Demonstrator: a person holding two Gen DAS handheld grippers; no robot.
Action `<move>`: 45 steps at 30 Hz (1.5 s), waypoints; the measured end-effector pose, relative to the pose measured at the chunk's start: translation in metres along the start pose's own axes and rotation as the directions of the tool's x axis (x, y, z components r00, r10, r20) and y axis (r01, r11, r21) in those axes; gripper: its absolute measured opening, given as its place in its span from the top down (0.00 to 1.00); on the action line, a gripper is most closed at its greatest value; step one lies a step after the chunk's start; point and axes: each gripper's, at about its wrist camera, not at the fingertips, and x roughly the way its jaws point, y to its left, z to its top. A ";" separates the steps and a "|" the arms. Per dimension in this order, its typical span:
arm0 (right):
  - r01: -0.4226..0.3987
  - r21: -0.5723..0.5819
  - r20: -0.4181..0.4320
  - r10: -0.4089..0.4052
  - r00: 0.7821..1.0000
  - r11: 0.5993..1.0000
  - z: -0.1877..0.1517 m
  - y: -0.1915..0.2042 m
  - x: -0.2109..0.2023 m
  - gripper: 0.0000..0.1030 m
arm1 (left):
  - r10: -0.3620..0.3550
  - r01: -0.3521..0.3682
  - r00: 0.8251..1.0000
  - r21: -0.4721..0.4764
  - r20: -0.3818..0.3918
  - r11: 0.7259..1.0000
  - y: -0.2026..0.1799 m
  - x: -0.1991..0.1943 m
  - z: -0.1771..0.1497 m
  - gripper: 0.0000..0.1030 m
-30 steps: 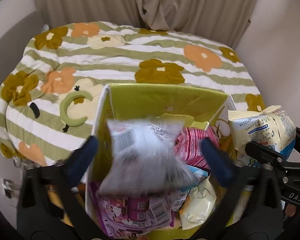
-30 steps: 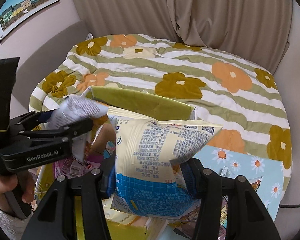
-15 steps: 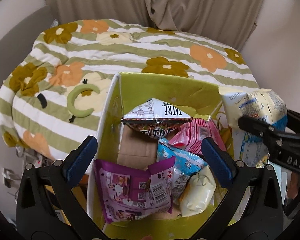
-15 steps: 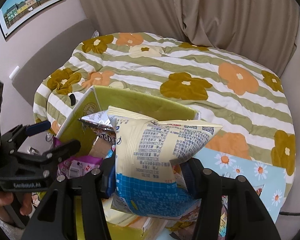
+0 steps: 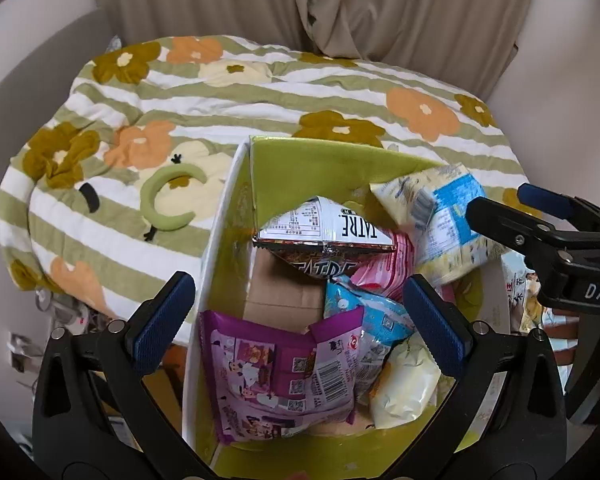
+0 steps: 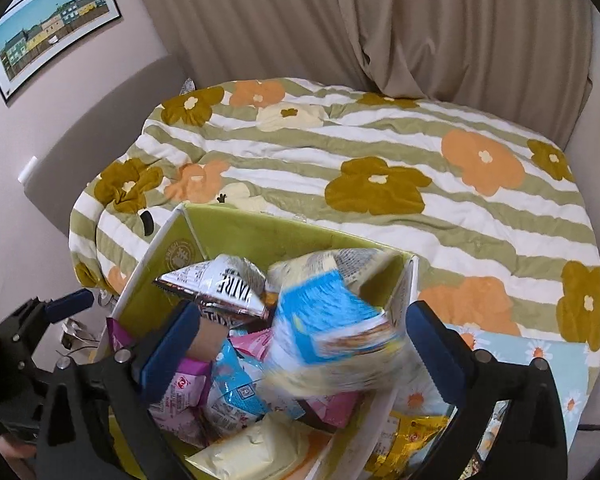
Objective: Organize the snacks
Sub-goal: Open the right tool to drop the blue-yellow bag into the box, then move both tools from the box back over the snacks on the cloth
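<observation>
Both grippers stand wide open, gripping nothing: the left gripper hangs over the green box, and the right gripper does too. The yellow-and-blue snack bag, blurred, lies free between the right jaws, inside the box's right side beside the black-and-white packet

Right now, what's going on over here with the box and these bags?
Someone with a gripper in each hand is packing snacks into a green box on the bed. The right gripper has its jaws open, and a yellow-and-blue bag, blurred, is dropping into the box. The left gripper is open and empty above the box, which already holds a purple bag and several others.
</observation>
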 end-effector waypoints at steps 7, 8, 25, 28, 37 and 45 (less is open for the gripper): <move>-0.007 0.017 -0.025 0.007 1.000 1.000 -0.007 -0.001 -0.002 0.00 | -0.009 0.009 1.000 0.005 -0.016 1.000 0.004 0.002 -0.006 0.00; -0.005 0.023 -0.031 0.006 1.000 1.000 -0.008 -0.001 -0.003 0.00 | -0.011 0.011 1.000 0.007 -0.014 1.000 0.004 0.000 -0.006 0.00; 0.050 0.076 0.033 -0.053 0.998 0.996 -0.024 0.000 -0.073 0.00 | -0.097 0.090 0.993 0.099 0.066 0.991 -0.021 -0.056 0.001 0.00; 0.059 0.109 0.045 -0.064 0.997 0.992 -0.034 -0.008 -0.094 0.00 | -0.128 0.118 0.989 0.126 0.077 0.985 -0.035 -0.067 0.000 0.00; 0.125 0.181 0.078 -0.141 0.987 0.976 -0.080 -0.055 -0.159 0.00 | -0.194 0.171 0.974 0.187 0.114 0.967 -0.094 -0.103 -0.024 0.00; 0.162 0.193 0.096 -0.183 0.978 0.968 -0.132 -0.108 -0.205 0.00 | -0.206 0.182 0.972 0.201 0.109 0.963 -0.169 -0.114 -0.060 0.00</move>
